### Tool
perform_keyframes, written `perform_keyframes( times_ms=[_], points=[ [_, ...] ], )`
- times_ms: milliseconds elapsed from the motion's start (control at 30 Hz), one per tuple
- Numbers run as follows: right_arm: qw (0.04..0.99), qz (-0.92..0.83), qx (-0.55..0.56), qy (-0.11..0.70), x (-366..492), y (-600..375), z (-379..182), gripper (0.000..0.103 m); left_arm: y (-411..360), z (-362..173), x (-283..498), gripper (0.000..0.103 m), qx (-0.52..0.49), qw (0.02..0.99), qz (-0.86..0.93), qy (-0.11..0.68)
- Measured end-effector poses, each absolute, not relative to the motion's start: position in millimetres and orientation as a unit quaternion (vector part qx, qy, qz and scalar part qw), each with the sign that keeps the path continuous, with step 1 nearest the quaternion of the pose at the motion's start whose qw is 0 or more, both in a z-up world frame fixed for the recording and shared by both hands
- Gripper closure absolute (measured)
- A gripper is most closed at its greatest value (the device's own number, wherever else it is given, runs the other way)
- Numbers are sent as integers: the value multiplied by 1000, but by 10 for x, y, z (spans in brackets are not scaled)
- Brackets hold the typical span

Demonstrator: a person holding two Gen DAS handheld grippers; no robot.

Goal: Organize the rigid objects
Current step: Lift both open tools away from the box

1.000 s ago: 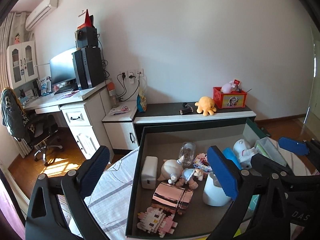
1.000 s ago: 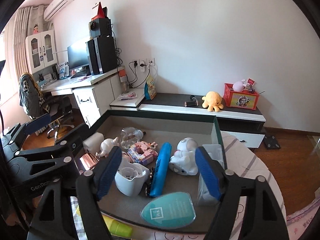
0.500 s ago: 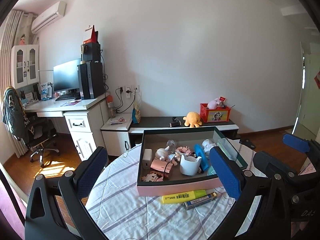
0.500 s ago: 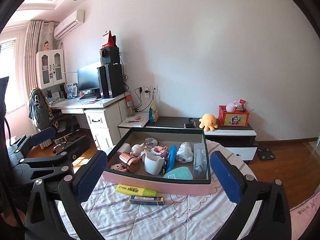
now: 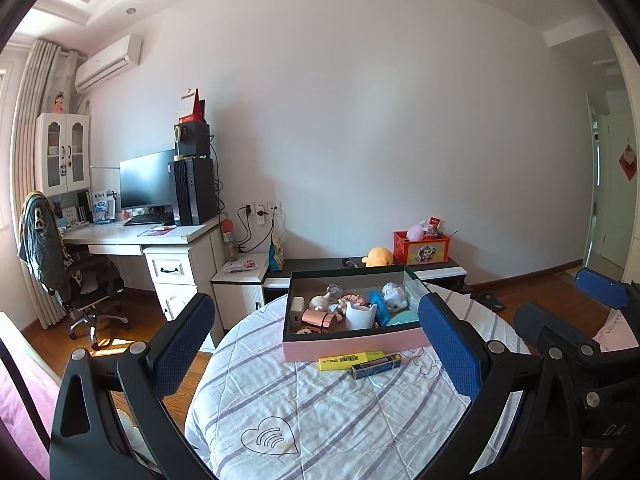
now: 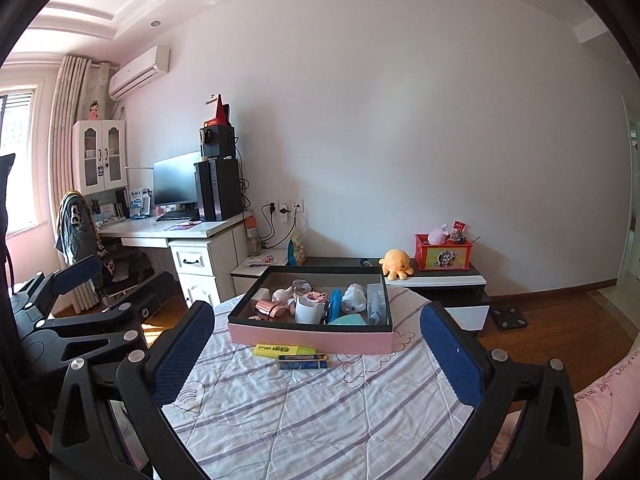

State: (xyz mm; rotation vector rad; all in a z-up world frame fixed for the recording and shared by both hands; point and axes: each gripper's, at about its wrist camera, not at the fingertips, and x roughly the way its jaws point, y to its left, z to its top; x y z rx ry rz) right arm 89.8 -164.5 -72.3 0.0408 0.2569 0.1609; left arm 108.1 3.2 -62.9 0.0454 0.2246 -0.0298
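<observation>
While both claws hang released and empty above the table's near edge, left gripper (image 5: 316, 352) and right gripper (image 6: 318, 354) grasp nothing. Pink tray (image 6: 308, 336), far side of round table (image 6: 320, 412): holds sorted trinkets. Yellow highlighter (image 6: 285, 350) and blue box (image 6: 303, 362) lie outside against its near wall, probably awaiting collection.

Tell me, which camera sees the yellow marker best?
The right wrist view: the yellow marker lies whole between the open fingers, label showing. In the left wrist view it is also whole, but sits nearer the right finger.
</observation>
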Motion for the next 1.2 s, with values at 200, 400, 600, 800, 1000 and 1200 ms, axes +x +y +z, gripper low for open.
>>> perform_keyframes(
  times_ms=[200, 400, 600, 800, 1000, 1200],
  points=[
    [990, 77, 18, 117, 691, -1641, -675, 0, 19, -571, 876, 0, 22, 994, -12, 102],
    [991, 75, 17, 113, 623, -1647, -648, 0, 12, -541, 797, 0, 27, 995, -6, 97],
    [990, 74, 18, 117, 624, -1652, -652, 0, 4, -557, 795, 0, 28, 995, -5, 99],
    [988, 75, 18, 135, 742, -1640, -719, 0, 24, -653, 925, 0, 29, 993, -4, 117],
    [983, 77, 21, 167, 994, -1609, -898, 0, 76, -885, 1182, 0, 33, 987, -3, 155],
    [972, 82, 25, 220, 1388, -1532, -1223, 0, 161, -1281, 1581, 0, 33, 976, 0, 216]
  ],
)
